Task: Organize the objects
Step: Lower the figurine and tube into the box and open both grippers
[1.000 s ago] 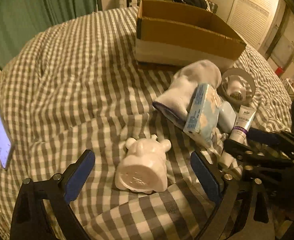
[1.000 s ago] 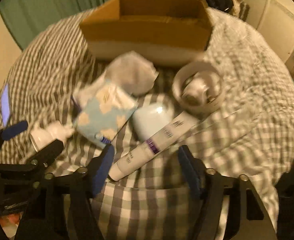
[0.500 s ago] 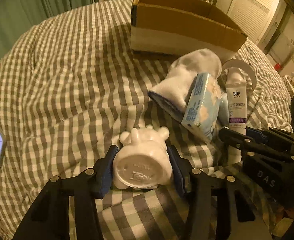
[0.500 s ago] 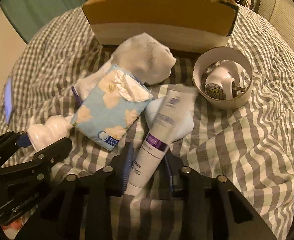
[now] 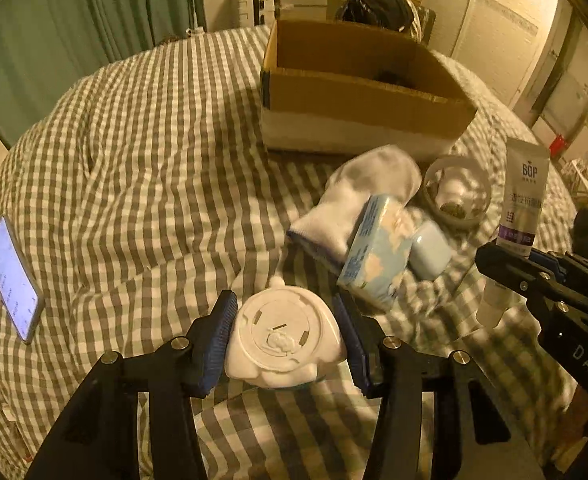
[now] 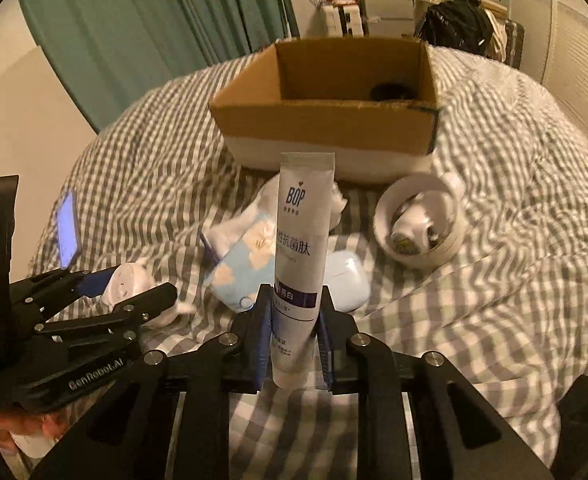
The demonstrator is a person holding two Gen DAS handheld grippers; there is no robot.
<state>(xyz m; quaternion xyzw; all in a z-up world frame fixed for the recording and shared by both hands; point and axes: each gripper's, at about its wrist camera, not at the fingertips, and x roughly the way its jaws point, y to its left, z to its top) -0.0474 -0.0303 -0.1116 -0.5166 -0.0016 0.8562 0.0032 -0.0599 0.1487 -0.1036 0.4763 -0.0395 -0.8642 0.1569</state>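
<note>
The left gripper (image 5: pixel 285 338) is seen clamped on a white figurine (image 5: pixel 283 336), whose round base faces the camera; both blue pads (image 5: pixel 219 338) are pressed against its sides, and the figurine is held clear of the checked bedcover (image 5: pixel 141 160). The right gripper (image 6: pixel 294 322) is seen pinched on a white tube (image 6: pixel 300 264): its jaws have just been closing, and the tube now stands upright between the pads, crimped end uppermost, purple band just above the pads.

The cardboard box (image 6: pixel 326 120) is taken as the landmark. It sits open on the bedcover, and a dark thing (image 6: pixel 390 91) is seen inside it by the far wall; what it is cannot be told. In front of the box, near its near wall, a white sock (image 5: pixel 362 196) is seen lying, and a pale blue tissue pack (image 5: pixel 376 252) is leaned against it on the side away from the box. A light blue case (image 6: pixel 346 276) lies just beside the pack, further from the box. In front of the box's right corner, a roll of white tape (image 6: pixel 418 220) is laid flat, and a small white thing is cradled in its ring. Well to the left of the box, a phone (image 5: pixel 13 280) with a lit screen is laid on the bedcover. The held tube and figurine are both nearer the cameras than the pile is.
</note>
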